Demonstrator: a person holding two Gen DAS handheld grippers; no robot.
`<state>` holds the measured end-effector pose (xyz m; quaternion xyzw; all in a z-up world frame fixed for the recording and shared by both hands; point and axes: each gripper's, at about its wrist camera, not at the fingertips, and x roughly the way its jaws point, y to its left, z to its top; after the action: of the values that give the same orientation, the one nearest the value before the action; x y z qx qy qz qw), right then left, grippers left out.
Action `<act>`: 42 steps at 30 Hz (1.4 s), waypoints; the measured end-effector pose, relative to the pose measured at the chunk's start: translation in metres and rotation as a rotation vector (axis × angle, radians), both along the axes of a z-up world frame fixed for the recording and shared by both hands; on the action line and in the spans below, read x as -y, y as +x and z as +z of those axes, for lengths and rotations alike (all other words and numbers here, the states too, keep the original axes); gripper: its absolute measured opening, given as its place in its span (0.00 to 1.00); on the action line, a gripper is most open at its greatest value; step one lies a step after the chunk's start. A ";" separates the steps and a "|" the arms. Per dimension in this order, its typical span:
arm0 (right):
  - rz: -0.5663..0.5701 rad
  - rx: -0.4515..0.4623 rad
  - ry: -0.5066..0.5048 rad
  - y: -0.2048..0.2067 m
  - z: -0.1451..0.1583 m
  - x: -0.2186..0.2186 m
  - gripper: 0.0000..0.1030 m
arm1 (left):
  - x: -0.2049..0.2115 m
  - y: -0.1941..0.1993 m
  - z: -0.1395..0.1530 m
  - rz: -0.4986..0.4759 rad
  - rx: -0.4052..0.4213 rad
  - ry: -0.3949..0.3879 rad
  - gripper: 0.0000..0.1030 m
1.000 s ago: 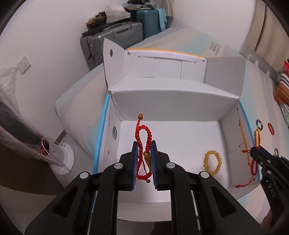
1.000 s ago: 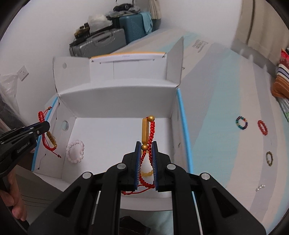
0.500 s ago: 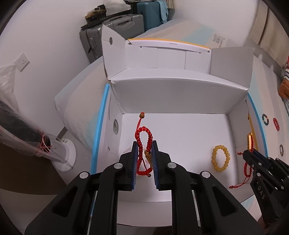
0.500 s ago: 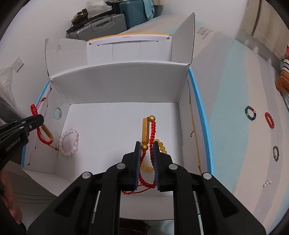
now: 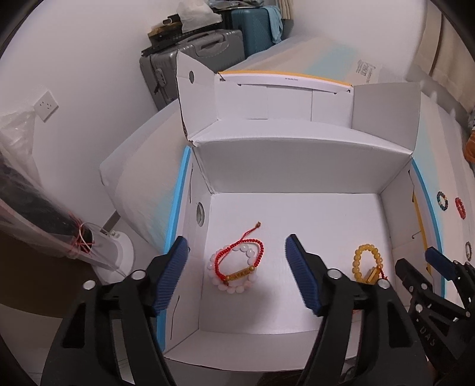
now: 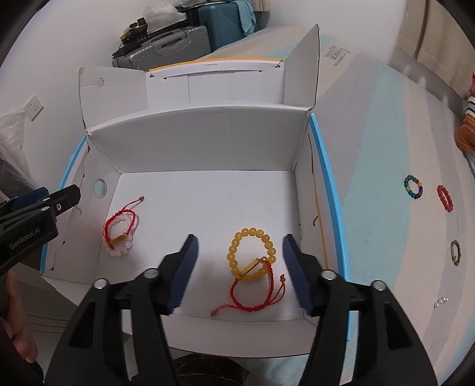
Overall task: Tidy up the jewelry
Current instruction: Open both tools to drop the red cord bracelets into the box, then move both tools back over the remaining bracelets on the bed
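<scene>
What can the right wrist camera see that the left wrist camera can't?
Only the right wrist view shows the tiny clear bead ring on the bed and the whole red cord bracelet over the yellow bead bracelet. Only the left wrist view shows the white fan base. Both show the white box, the pink bead bracelet and both open grippers.

A grey hard-shell suitcase (image 5: pixel 196 63) stands against the white wall. Just beside it, on its right, stands a teal suitcase (image 5: pixel 255 25) with a light blue cloth draped over its corner. Clutter is piled on the grey one's top. Left of it, lower on the wall, is a white socket (image 5: pixel 46 105).
</scene>
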<state>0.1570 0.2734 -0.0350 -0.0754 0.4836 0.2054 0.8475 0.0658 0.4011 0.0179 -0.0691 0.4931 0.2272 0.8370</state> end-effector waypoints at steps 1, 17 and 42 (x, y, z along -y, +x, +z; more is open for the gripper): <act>0.001 0.005 0.002 0.000 0.002 0.001 0.63 | 0.001 0.000 0.001 -0.001 0.002 0.004 0.72; -0.114 0.124 0.031 -0.002 0.042 0.073 0.93 | 0.066 0.028 0.020 -0.094 0.095 0.047 0.94; -0.377 0.159 0.019 0.032 0.052 0.311 0.93 | 0.258 0.070 0.031 -0.380 0.215 -0.053 0.94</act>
<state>0.1891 -0.0376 0.0175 0.0086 0.4189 0.0411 0.9071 0.1360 0.1435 0.0492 -0.0206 0.4110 0.0435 0.9104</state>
